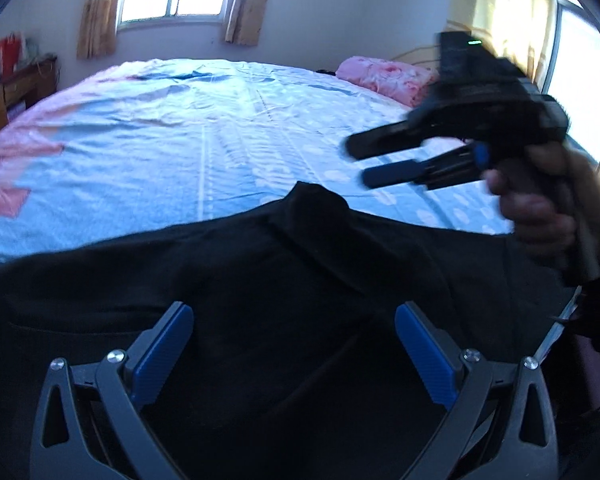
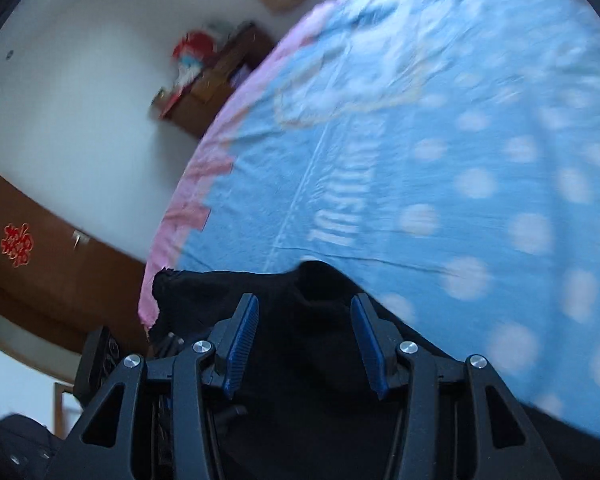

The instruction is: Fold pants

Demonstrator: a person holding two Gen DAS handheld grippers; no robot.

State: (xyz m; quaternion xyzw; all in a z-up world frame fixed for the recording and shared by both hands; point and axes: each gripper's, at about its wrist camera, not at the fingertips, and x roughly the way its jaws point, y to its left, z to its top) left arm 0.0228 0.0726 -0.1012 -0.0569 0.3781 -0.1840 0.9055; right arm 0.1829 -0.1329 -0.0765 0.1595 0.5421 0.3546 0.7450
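Observation:
Black pants (image 1: 300, 280) lie spread along the near edge of the bed, with a folded hump of cloth rising at their far edge. My left gripper (image 1: 294, 312) hovers over them, open wide, blue pads (image 1: 164, 352) clear of the cloth. A hand (image 1: 540, 216) holds my right gripper (image 1: 360, 164) in the air at the right, above the sheet just beyond the pants. Its jaws stand partly apart with nothing between them. In the right wrist view the right gripper (image 2: 305, 300) points down at the pants (image 2: 196, 292), blurred by motion.
The bed has a blue sheet with white dots (image 1: 180, 140) and a pink border (image 2: 188, 200). A pink quilt (image 1: 388, 74) lies at the far right. A wooden cabinet (image 1: 16, 88) stands left of the bed, near a brown door (image 2: 40, 248).

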